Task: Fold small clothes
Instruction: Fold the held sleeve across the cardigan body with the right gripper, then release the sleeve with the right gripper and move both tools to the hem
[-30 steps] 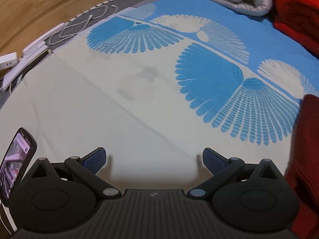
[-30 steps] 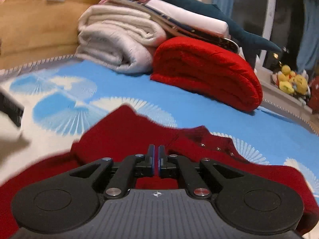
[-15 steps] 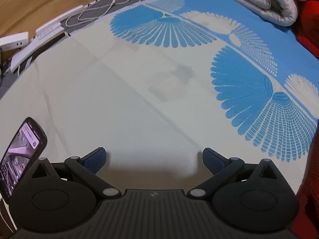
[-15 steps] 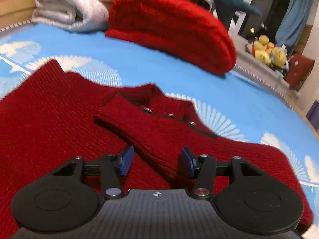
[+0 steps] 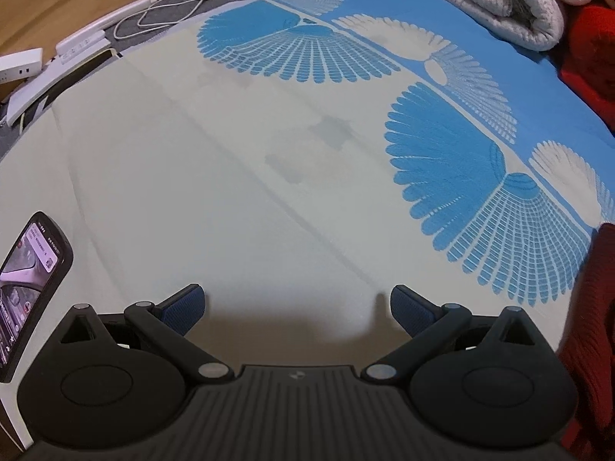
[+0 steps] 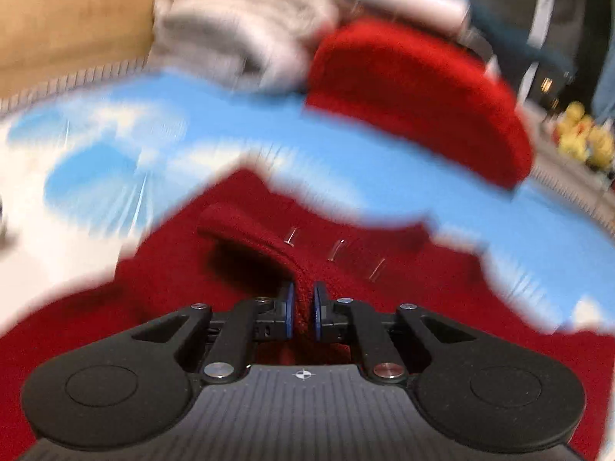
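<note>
A small red knit cardigan (image 6: 161,307) with a row of buttons lies on the blue-and-cream bed sheet (image 6: 365,176). My right gripper (image 6: 301,313) is shut on a fold of its red sleeve (image 6: 246,223), which lifts off the cardigan's body. The right wrist view is motion-blurred. My left gripper (image 5: 296,307) is open and empty, low over the cream part of the sheet (image 5: 192,176). The cardigan's edge (image 5: 592,326) shows at the far right of the left wrist view.
A folded red blanket (image 6: 419,96) and a folded white quilt (image 6: 238,34) lie at the back; the quilt (image 5: 499,0) also shows in the left wrist view. A phone (image 5: 27,284) is at the left. Power strips and cables (image 5: 153,15) lie at the bed's edge.
My right gripper was open over the sleeve half a second ago; it has shut on the sleeve and is moving with it. My left gripper stays open and has shifted slightly.
</note>
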The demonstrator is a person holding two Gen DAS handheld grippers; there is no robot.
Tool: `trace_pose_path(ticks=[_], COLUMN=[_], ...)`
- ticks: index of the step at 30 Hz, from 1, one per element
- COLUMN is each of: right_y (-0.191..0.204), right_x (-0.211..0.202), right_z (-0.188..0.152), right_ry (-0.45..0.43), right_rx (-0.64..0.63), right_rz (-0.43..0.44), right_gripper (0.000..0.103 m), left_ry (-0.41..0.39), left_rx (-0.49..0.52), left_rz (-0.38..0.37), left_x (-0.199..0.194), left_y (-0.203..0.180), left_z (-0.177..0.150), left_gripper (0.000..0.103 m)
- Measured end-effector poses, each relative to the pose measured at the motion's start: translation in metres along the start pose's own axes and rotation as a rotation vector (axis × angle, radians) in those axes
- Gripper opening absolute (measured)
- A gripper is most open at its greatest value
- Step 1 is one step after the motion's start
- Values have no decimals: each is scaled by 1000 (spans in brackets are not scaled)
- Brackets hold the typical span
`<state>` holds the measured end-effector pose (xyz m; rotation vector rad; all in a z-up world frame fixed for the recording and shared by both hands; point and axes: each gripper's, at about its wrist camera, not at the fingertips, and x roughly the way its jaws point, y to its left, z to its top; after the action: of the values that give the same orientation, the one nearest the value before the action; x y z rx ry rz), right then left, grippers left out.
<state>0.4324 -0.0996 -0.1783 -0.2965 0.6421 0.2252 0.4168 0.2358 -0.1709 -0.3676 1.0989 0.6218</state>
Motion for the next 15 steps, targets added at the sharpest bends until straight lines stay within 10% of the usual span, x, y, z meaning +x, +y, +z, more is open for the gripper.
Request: trace_pose_path(ticks=[9,15], right_y=[-3,-19], right_x=[-14,-12], right_z=[8,3], right_ry=[-77,31], right_rx=[90,179], right_rz=[79,192], right_gripper=[13,50], left_ry=[4,-1], left_rx=[-5,67], left_rz=[7,-23], left_x=[2,-1], left_y=[-1,-18], left_z=[0,-8], left_gripper=[103,103])
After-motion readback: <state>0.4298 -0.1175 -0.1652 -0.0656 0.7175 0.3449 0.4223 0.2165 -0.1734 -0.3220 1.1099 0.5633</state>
